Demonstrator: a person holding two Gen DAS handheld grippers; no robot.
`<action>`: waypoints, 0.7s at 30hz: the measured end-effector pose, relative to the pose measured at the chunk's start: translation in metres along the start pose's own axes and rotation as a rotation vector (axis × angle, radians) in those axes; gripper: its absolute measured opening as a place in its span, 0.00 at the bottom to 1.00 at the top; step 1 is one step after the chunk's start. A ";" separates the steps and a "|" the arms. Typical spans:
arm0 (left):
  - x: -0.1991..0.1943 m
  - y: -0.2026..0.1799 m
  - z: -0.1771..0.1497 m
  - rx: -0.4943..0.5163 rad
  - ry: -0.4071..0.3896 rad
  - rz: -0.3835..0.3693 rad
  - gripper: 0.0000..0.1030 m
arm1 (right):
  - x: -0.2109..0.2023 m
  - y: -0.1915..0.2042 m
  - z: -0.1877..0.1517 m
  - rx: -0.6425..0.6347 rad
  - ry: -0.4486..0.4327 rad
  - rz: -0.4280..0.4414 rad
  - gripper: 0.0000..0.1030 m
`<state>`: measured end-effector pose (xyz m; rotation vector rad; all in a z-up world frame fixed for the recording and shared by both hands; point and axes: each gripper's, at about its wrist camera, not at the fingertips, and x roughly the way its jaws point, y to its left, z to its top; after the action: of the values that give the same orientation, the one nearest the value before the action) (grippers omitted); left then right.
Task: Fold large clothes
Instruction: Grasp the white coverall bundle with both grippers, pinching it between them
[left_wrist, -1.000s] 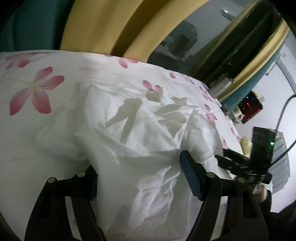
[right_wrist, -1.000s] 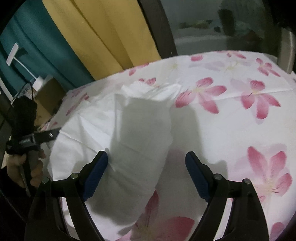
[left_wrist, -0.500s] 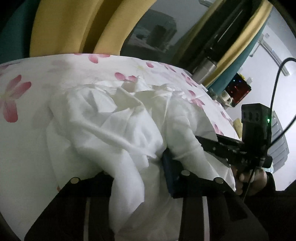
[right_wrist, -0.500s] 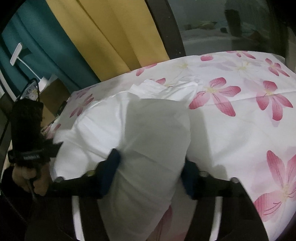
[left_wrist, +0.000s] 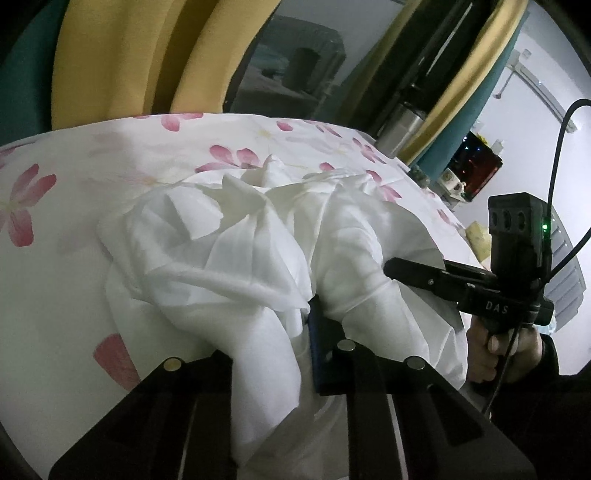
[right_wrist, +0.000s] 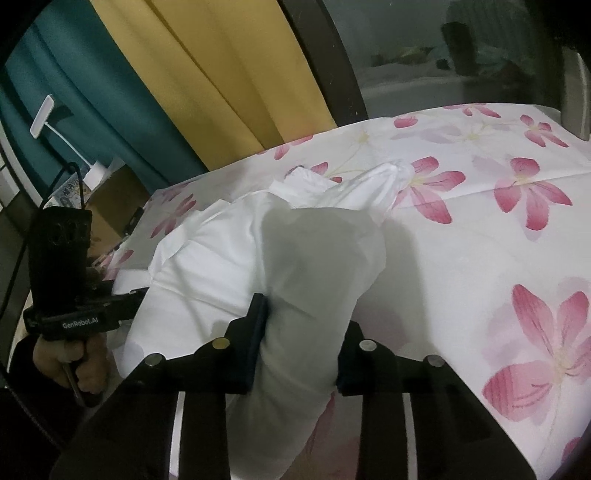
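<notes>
A large white garment (left_wrist: 236, 251) lies bunched on the flowered bedsheet (left_wrist: 55, 206). My left gripper (left_wrist: 273, 332) is closing on a thick fold at the garment's near edge. Its blue right pad (left_wrist: 314, 343) presses the cloth, and the left pad is buried under fabric. In the right wrist view the same white garment (right_wrist: 229, 251) bulges between the pads of my right gripper (right_wrist: 301, 332), whose jaws are closing and squeezing the bundle. Each view shows the other gripper held in a hand at the garment's side: the right gripper (left_wrist: 424, 275) and the left gripper (right_wrist: 122, 301).
Yellow curtains (right_wrist: 236, 74) and teal curtains (right_wrist: 92, 92) hang behind the bed. A dark window frame (right_wrist: 325, 62) stands beyond them. Small items sit on a shelf (left_wrist: 476, 173) past the bed's far corner. A black cable (left_wrist: 554, 155) trails from the right gripper.
Both grippers went from wide open over the garment to pinching bunched cloth. The fabric has been gathered up into raised folds between the pads, and the left gripper has shifted sideways.
</notes>
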<state>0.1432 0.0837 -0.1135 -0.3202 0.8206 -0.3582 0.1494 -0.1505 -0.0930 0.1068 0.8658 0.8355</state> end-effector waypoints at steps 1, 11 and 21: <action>0.000 -0.003 0.000 0.003 0.000 -0.004 0.13 | -0.004 0.000 -0.001 -0.001 -0.006 -0.002 0.27; -0.009 -0.037 -0.003 0.038 -0.052 -0.023 0.08 | -0.038 0.000 -0.007 -0.004 -0.063 -0.006 0.21; -0.035 -0.061 -0.002 0.075 -0.124 -0.031 0.08 | -0.072 0.015 -0.005 -0.059 -0.137 0.005 0.18</action>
<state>0.1085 0.0437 -0.0674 -0.2829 0.6794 -0.3929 0.1108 -0.1907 -0.0452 0.1130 0.7116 0.8479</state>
